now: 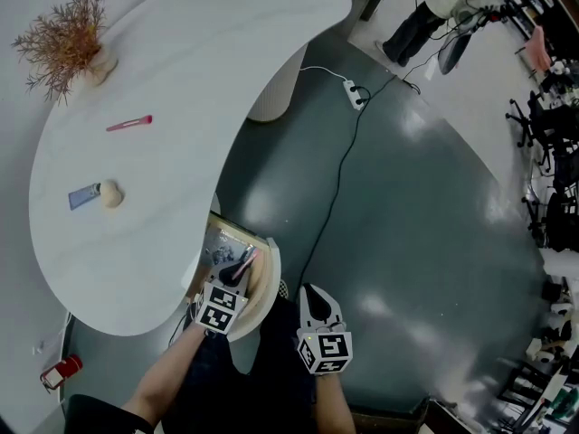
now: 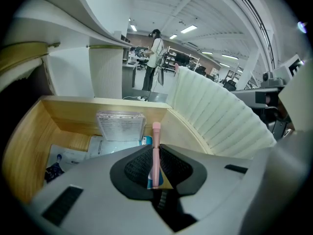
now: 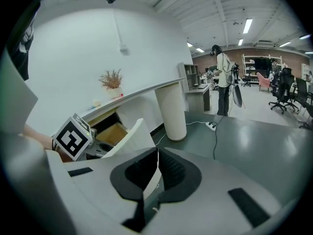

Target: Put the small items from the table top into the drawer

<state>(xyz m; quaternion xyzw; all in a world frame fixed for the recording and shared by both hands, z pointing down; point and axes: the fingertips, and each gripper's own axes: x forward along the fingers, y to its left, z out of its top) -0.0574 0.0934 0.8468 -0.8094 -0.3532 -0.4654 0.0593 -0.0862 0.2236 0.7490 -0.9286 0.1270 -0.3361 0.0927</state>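
1. Left tongs (image 2: 156,156) are clamped on a slim pink stick (image 2: 156,135), which is pinched between the dark pads.
2. Its long axis runs along the jaws, and its rounded end pokes past the tips toward the back wall of the open drawer (image 2: 73,112).
3. From the head view, the left tongs (image 1: 241,268) hang over the drawer (image 1: 269,283), which is pulled out from under the table top (image 1: 181,70).
4. Right tongs (image 3: 156,164) have their jaws together with nothing between them. They sit beside the drawer front, apart from it, over the grey floor.
5. Below the stick, the drawer holds a clear plastic box (image 2: 121,125), paper leaflets (image 2: 66,155) and a blue item (image 2: 146,141).
6. On the table top lie a red-pink pen (image 1: 129,124), a blue tube (image 1: 84,196) touching a beige lump (image 1: 111,193), and a dried plant (image 1: 65,33).
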